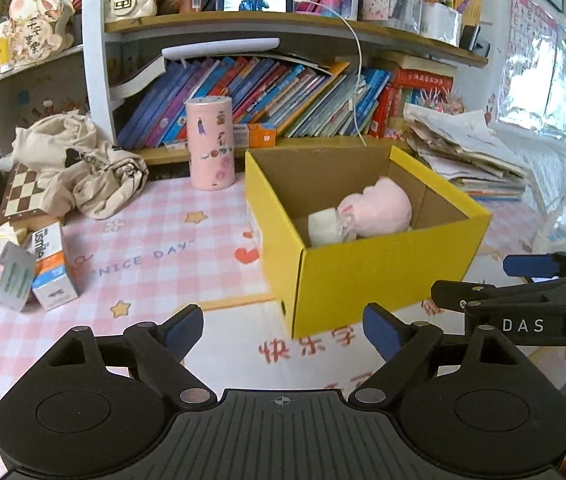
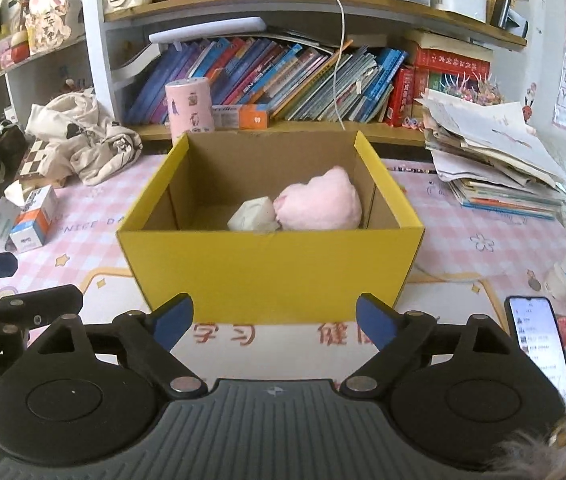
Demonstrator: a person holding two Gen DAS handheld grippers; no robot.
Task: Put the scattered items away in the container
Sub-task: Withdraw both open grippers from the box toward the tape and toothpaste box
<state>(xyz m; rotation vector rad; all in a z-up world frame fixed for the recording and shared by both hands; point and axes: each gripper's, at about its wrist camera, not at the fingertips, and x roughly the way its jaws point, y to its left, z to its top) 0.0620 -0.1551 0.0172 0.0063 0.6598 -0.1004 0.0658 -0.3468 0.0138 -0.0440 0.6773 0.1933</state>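
Observation:
A yellow cardboard box [image 1: 383,276] [image 2: 267,272] stands open on the pink checked tablecloth. Inside lie a pink plush toy [image 1: 379,208] [image 2: 319,204] and a white bundle [image 1: 325,228] [image 2: 253,216] beside it. My left gripper [image 1: 283,330] is open and empty, low over the cloth, in front of the box's near left corner. My right gripper [image 2: 273,322] is open and empty, just in front of the box's near wall. In the left wrist view the right gripper [image 1: 523,280] shows side-on at the right edge. An orange and white carton [image 1: 53,268] [image 2: 33,220] and a grey packet [image 1: 13,276] lie at the left.
A pink cylinder [image 1: 211,144] [image 2: 189,110] stands behind the box. A cream cloth bag [image 1: 79,164] and a chessboard [image 1: 23,188] sit at far left. A paper stack [image 2: 491,160] lies right. A lit phone [image 2: 539,344] rests near right. Bookshelves [image 1: 263,96] back the table.

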